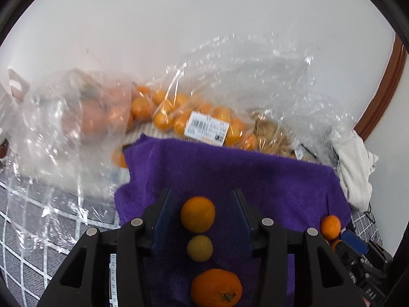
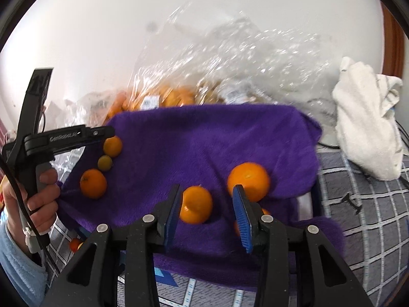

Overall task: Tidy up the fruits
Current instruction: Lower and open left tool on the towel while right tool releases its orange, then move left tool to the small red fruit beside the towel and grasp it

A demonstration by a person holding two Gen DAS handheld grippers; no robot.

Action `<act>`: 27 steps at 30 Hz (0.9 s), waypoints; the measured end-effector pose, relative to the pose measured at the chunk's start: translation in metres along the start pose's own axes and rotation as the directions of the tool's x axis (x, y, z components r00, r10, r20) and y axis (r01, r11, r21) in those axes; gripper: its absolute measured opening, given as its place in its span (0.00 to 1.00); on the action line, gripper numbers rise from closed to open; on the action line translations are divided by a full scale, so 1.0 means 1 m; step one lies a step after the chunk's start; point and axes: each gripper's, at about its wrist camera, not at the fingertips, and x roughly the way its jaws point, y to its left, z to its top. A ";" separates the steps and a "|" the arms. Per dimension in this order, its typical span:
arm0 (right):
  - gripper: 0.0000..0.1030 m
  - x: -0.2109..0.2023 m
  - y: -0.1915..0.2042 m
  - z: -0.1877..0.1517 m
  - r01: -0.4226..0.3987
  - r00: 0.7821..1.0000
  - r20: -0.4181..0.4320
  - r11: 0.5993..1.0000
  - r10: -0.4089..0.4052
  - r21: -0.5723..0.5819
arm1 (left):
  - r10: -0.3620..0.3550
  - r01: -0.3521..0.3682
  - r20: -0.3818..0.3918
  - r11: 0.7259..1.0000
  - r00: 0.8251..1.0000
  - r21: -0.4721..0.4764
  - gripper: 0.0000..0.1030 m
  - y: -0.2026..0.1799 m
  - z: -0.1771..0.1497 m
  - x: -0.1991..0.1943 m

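Observation:
A purple towel (image 1: 230,174) (image 2: 204,138) lies on the bed with loose oranges on it. My left gripper (image 1: 200,199) is open above a line of three: an orange (image 1: 197,214), a small yellowish one (image 1: 199,247) and a larger one (image 1: 216,288). The same three show at the towel's left edge in the right wrist view (image 2: 93,183), under the left gripper (image 2: 102,134). My right gripper (image 2: 207,192) is open, with a small orange (image 2: 195,204) between its fingers, touching or near the left finger. A bigger orange (image 2: 248,179) lies just beyond the right finger.
Clear plastic bags of oranges (image 1: 179,117) (image 2: 163,97) lie behind the towel against the white wall. A white cloth (image 2: 368,125) (image 1: 355,168) sits at the right. The bedcover is grey with a white grid (image 2: 370,204). One orange (image 1: 330,226) lies at the towel's right edge.

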 end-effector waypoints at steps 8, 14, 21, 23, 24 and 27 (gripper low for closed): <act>0.39 -0.028 -0.017 0.013 0.014 0.997 0.072 0.999 -0.017 0.043 | -0.006 0.006 0.033 1.000 0.999 -0.007 0.43 -0.015 -0.001 -0.023; 0.39 -0.046 -0.019 0.016 -0.001 0.994 0.109 0.999 -0.004 0.044 | -0.013 0.012 0.065 1.000 0.998 0.022 0.43 -0.026 -0.028 -0.065; 0.39 -0.065 -0.015 0.008 -0.011 0.996 0.091 0.998 0.005 0.066 | -0.023 0.022 0.038 0.999 0.999 0.024 0.43 -0.015 -0.081 -0.110; 0.39 -0.073 -0.011 0.000 -0.021 0.997 0.081 0.997 0.016 0.069 | -0.041 0.040 0.018 0.999 0.999 0.032 0.43 -0.016 -0.093 -0.113; 0.39 -0.076 -0.009 -0.003 -0.023 0.997 0.079 0.998 0.018 0.066 | -0.051 0.050 0.007 0.998 0.999 0.046 0.43 -0.019 -0.101 -0.116; 0.39 -0.086 0.000 -0.020 -0.010 0.998 0.064 0.999 0.007 0.038 | -0.084 0.085 -0.014 0.993 0.996 0.084 0.43 -0.027 -0.122 -0.118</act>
